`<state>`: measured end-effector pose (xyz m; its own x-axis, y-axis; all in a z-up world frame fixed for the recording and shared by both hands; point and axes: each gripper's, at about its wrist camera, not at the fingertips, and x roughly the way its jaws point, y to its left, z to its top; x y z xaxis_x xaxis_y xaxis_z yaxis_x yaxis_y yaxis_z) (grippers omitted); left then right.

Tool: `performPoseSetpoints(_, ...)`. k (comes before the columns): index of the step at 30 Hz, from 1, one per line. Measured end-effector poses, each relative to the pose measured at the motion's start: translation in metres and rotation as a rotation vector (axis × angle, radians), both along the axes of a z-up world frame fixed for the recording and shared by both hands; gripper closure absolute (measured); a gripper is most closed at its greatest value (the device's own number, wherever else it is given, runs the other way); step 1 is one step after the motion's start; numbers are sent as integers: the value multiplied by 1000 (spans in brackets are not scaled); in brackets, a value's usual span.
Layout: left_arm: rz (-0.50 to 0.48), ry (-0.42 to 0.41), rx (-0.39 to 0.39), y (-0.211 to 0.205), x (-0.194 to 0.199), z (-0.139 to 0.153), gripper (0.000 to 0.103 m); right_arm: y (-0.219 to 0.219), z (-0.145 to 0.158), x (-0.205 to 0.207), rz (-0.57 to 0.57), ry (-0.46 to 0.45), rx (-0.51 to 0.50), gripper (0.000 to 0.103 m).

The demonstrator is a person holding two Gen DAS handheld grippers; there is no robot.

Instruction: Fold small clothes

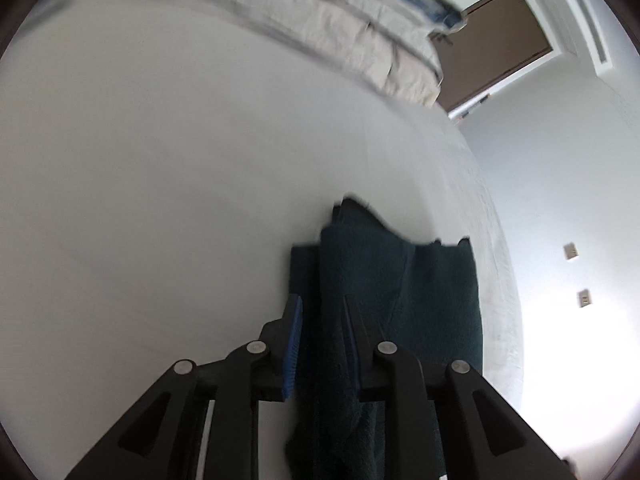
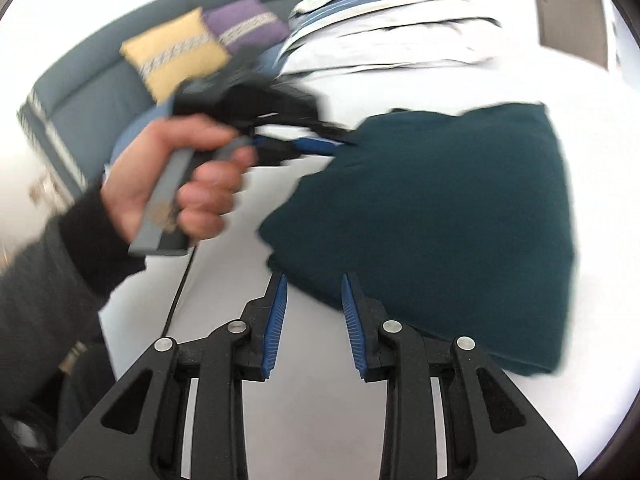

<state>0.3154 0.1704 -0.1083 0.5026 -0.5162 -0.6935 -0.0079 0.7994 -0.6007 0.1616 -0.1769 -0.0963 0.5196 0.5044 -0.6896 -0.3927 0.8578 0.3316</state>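
Observation:
A dark teal garment [image 2: 440, 208] lies folded on the white bed sheet [image 2: 312, 380]. In the left wrist view the garment [image 1: 400, 280] runs between the jaws of my left gripper [image 1: 322, 308], which is closed on a fold of it. In the right wrist view the left gripper [image 2: 320, 142] is held by a hand at the garment's left edge. My right gripper [image 2: 314, 284] is open and empty, its tips just at the garment's near edge.
Folded light clothes are stacked at the far side of the bed [image 2: 392, 32] and also show in the left wrist view [image 1: 320, 20]. A grey sofa [image 2: 100, 80] with yellow and purple cushions stands left. A brown door [image 1: 492, 48] is beyond the bed.

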Motion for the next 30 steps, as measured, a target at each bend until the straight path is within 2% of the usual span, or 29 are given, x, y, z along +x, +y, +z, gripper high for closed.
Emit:
performPoseSetpoints(3, -25, -114, 74, -22, -28, 36, 82, -62, 0, 8, -100, 44, 110, 76)
performPoseSetpoints(6, -102, -185, 189, -61, -58, 46, 82, -121, -12, 25, -184, 117, 284, 74)
performPoseSetpoints(8, -138, -186, 276, -83, -72, 32, 82, -142, -26, 35, -213, 162, 348, 74)
performPoseSetpoints(11, -139, -121, 332, -85, -74, -6, 85, -168, -62, 39, -240, 264, 421, 76)
performPoseSetpoints(13, -130, -141, 311, -77, -78, -20, 88, -178, -88, 33, -246, 307, 476, 76)
performPoseSetpoints(16, -135, -159, 293, -71, -81, -21, 88, -191, -113, 14, -253, 334, 580, 77)
performPoseSetpoints(20, -153, -200, 335, -76, -84, -24, 88, -207, -120, 6, -244, 348, 607, 76)
performPoseSetpoints(22, -148, -204, 323, -75, -83, -26, 88, -189, -99, 21, -193, 334, 621, 74)
performPoseSetpoints(24, -149, -208, 313, -75, -85, -25, 88, -180, -97, 18, -170, 330, 572, 73)
performPoseSetpoints(26, -161, -214, 319, -77, -85, -25, 88, -175, -109, 18, -162, 366, 514, 73)
performPoseSetpoints(30, -176, -219, 313, -74, -85, -27, 88, -184, -112, 10, -127, 375, 514, 74)
